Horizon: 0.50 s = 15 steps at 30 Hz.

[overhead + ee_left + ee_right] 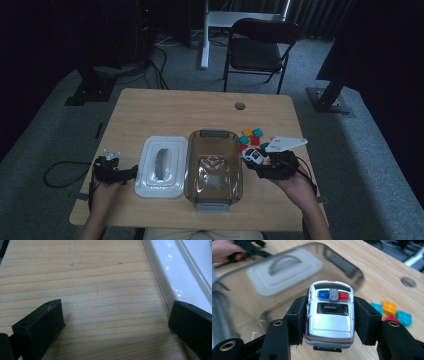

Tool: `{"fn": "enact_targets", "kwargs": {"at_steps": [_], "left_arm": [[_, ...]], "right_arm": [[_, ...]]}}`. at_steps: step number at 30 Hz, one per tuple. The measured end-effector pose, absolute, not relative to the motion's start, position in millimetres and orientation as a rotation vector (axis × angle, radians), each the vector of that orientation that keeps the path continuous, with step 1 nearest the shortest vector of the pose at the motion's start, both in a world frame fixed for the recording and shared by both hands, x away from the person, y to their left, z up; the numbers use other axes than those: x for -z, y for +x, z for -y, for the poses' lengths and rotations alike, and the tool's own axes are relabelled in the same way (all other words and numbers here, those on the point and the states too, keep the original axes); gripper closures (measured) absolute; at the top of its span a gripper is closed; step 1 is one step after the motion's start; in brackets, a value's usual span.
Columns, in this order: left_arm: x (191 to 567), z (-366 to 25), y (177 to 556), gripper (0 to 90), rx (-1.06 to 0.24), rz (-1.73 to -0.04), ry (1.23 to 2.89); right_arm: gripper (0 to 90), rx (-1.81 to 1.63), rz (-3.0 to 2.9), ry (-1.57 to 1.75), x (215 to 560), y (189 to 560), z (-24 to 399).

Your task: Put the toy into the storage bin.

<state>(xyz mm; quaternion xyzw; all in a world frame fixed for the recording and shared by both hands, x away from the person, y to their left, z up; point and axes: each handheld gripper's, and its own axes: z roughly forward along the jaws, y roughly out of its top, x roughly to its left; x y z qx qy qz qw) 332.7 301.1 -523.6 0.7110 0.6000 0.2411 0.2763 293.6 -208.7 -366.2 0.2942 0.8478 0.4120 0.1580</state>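
Observation:
A small white toy police car with blue and red roof lights sits between the jaws of my right gripper, which is shut on its sides. In the high view the car hangs at the right rim of the clear smoky plastic bin, held by my right gripper. The bin's white lid lies flat to the left of the bin. My left gripper rests low on the table by the lid's left edge, open, with bare wood between its jaws.
Several small coloured blocks in teal, orange and red lie right of the bin. A round cable hole is in the table's far side. A folding chair stands beyond the table. The lid's rim runs beside my left gripper's right jaw.

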Motion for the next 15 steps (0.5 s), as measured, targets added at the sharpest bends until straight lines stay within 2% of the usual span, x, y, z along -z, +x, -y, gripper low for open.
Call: {"fn": "enact_targets", "kwargs": {"at_steps": [15], "left_arm": [[524, -301, 333, 0.4, -0.647, -1.608, 1.911]], "right_arm": [[48.1, -1.114, -2.648, 0.539, 358, 293, 149]]}}
